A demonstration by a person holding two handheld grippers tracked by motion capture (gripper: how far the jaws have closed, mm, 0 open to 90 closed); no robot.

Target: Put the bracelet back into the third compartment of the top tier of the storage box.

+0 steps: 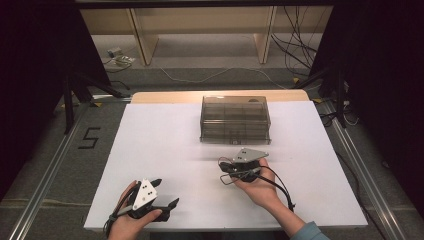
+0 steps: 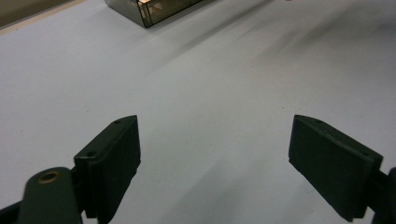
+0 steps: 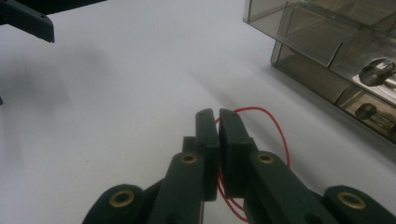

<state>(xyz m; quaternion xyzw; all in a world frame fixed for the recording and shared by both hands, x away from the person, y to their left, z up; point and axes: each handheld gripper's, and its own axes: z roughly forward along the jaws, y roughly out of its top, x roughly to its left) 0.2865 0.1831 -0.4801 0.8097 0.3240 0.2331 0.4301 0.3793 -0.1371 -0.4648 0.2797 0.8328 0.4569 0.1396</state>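
Note:
My right gripper [image 3: 217, 114] is shut on a thin red wire [image 3: 275, 128] that loops out past its pads above the white table. In the high view the right gripper [image 1: 223, 165] points left, just in front of a smoky translucent drawer box [image 1: 235, 120]. That drawer box [image 3: 336, 51] stands at the upper right of the right gripper view, with small metal parts inside its drawers. My left gripper [image 2: 215, 158] is open with nothing between its jaws. It rests near the table's front edge, where the left gripper [image 1: 165, 192] lies in the person's hand.
The white board [image 1: 165, 140] covers the tabletop. A corner of the drawer box [image 2: 149, 9] lies far ahead of the left gripper. Black stands, cables and wooden shelving sit on the floor beyond the table's far edge.

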